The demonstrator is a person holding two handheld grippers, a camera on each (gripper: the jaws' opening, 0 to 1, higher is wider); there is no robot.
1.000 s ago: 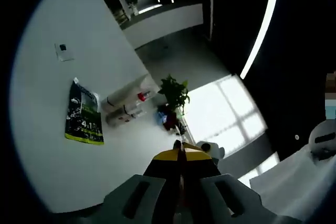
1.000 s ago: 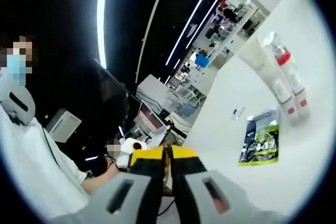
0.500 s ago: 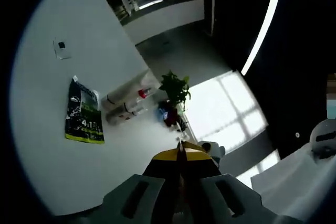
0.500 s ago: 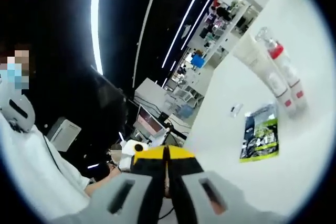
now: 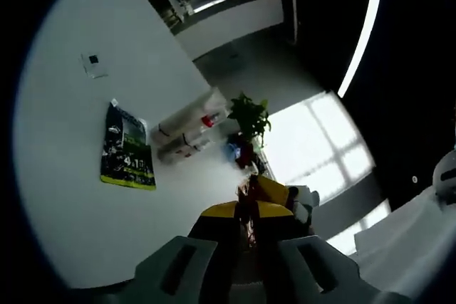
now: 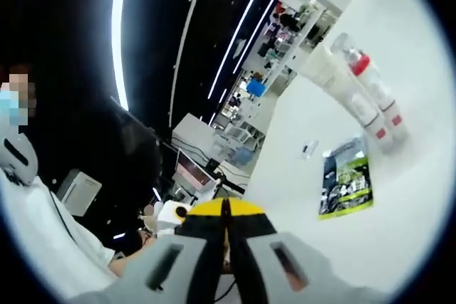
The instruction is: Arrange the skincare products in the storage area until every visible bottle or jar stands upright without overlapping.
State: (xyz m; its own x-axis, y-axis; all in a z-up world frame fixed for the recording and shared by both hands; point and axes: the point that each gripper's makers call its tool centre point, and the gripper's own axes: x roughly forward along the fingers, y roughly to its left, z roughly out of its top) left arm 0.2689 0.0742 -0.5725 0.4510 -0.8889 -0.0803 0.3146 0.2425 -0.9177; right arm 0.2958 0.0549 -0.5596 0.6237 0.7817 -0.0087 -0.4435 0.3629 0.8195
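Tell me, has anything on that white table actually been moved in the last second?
No. Only the cameras shifted with the person's hands. The left gripper and right gripper stayed shut and empty, away from the products. The tube, the bottles and the green sachet lie flat on the table as before.

tube (image 6: 333,80): 1 | red-capped bottles (image 6: 374,97): 2 | sachet (image 6: 347,184): 1 | potted plant (image 5: 251,122): 1

Grey grippers (image 5: 246,226), yellow-tipped; white sleeve (image 6: 43,247)

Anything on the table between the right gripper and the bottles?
Yes: in the right gripper view, a green-and-black sachet lies flat on the white table between the right gripper and the bottles.
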